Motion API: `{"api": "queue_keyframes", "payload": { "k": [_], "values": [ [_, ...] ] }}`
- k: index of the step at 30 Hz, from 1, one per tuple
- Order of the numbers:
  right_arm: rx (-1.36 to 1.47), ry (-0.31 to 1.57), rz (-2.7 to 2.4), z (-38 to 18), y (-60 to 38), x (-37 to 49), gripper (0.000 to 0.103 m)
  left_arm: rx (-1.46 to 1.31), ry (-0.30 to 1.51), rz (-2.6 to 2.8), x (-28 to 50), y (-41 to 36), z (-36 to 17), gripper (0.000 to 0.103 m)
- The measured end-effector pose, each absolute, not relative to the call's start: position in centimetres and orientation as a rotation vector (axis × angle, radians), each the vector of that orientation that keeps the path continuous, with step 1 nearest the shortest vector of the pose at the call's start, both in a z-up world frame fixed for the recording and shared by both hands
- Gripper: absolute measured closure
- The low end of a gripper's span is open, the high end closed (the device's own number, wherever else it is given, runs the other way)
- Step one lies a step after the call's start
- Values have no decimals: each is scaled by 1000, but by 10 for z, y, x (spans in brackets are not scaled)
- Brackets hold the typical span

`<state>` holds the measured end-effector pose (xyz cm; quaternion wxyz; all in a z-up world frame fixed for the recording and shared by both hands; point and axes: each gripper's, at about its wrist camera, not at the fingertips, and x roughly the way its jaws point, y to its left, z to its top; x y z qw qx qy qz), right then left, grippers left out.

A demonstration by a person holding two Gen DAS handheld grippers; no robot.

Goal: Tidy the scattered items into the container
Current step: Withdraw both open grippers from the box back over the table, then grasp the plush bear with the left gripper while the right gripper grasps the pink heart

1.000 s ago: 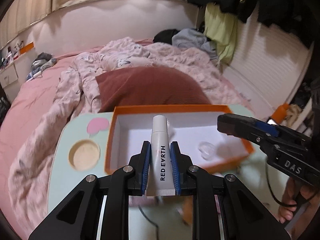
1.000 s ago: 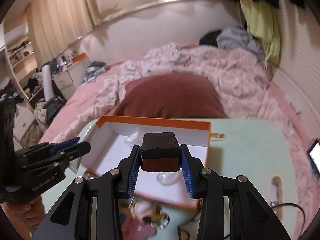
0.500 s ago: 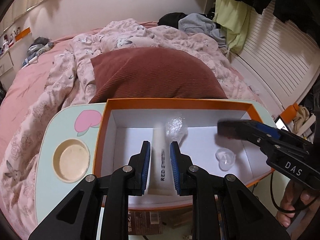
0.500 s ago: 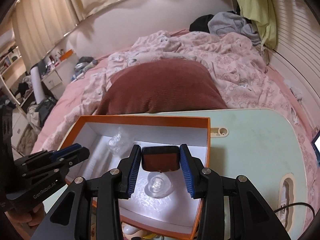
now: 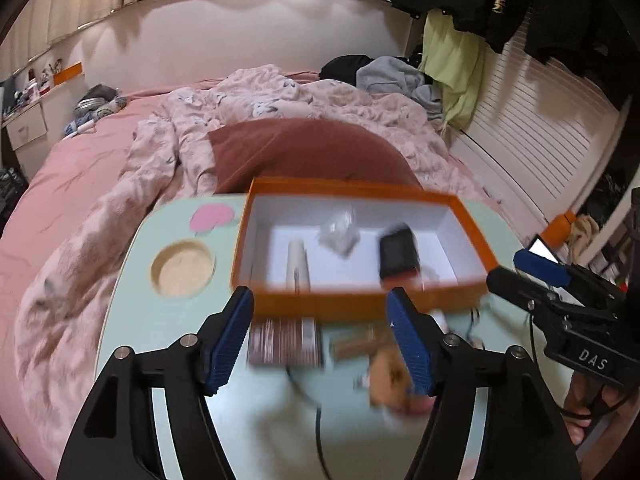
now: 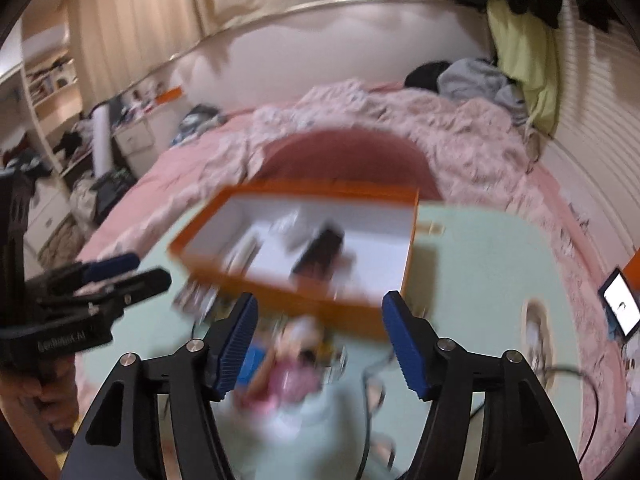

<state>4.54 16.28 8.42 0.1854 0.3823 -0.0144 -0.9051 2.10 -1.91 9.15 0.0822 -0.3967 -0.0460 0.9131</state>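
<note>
An orange box with a white inside stands on the pale green table. In it lie a white tube, a dark block and a crumpled clear wrapper. My left gripper hangs in front of the box, its jaws opening with nothing between them. My right gripper is also back from the box, its jaws opening and empty. Loose items lie blurred on the table in front of the box: a striped packet, a brown toy and a pink thing.
A round recess and a pink sticker mark the table's left part. A cable crosses the near table. Behind lie a dark red pillow and a pink bed. A lit phone is at the right.
Both grippers let go: the tube and the dark block now lie in the box. Both have pulled back from the box and their jaws stand much wider.
</note>
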Motion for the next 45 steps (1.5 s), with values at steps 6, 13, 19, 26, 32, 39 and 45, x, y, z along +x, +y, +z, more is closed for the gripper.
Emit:
{"api": "queue_keyframes", "payload": {
  "k": [6, 13, 19, 26, 32, 39, 45],
  "values": [
    [1225, 31, -2499, 47, 165, 76, 37, -1274, -182, 2720, 65, -22, 52, 31],
    [1307, 97, -2562, 26, 164, 84, 37, -1349, -45, 2730, 70, -7, 30, 31],
    [1372, 113, -2598, 11, 167, 83, 13, -1401, -13, 2733, 68, -5, 11, 17],
    [1400, 171, -2582, 7, 163, 82, 0, -1383, 4, 2729, 67, -2, 4, 0],
    [1402, 174, -2581, 8, 162, 82, 0, -1382, 4, 2731, 67, -2, 4, 0],
    [1301, -88, -2581, 14, 188, 88, 1, -1298, -66, 2680, 71, -2, 18, 14],
    [1197, -435, -2629, 21, 233, 94, 13, -1124, -81, 2611, 57, 20, 49, 30]
  ]
}}
